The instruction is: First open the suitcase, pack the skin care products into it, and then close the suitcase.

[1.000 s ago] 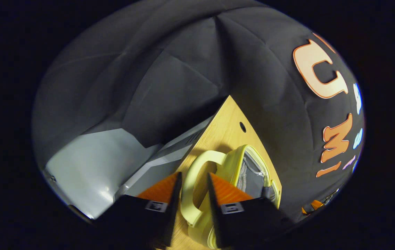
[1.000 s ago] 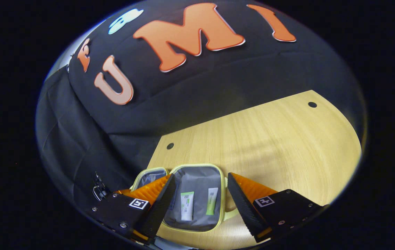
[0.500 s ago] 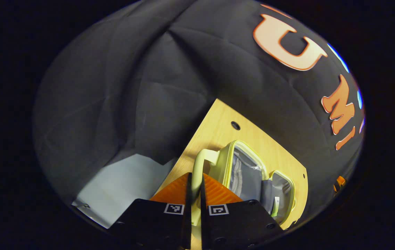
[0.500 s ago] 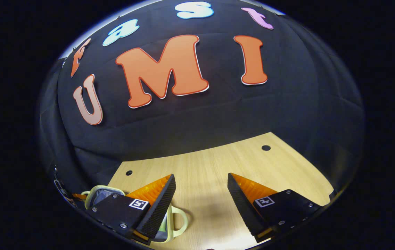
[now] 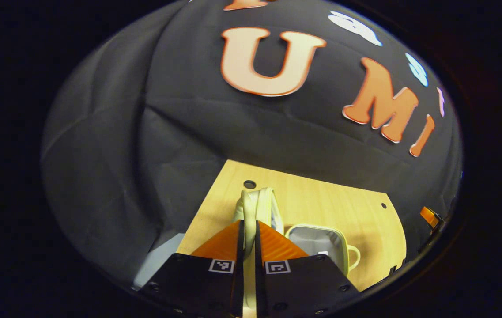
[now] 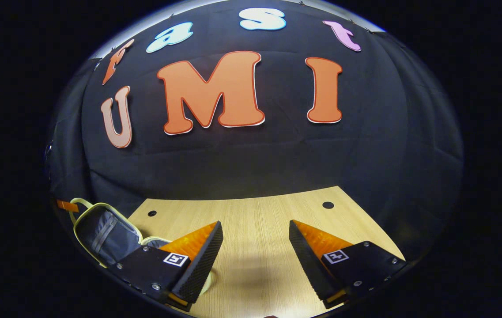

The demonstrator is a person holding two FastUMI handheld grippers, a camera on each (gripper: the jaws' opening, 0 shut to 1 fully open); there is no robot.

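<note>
two halves of the pale yellow hard-shell suitcase (image 5: 321, 240) part: my left gripper (image 5: 247, 232) pinches the lid's handle (image 5: 251, 207), lid edge-on ahead; base lies right; my right gripper (image 6: 255, 247) gapes, holding nothing.

In the right gripper view, bare desk (image 6: 268, 221) is lying open ahead of the right gripper (image 6: 255, 254), whose jaws are standing wide apart with nothing between them. The suitcase (image 6: 103, 234) is blocking the near left corner, its lid standing raised. In the left gripper view, the left gripper (image 5: 247, 238) is pinching the pale handle (image 5: 253, 205), so the lid is rising straight ahead; the open tray (image 5: 321, 240) is sitting just right.
</note>
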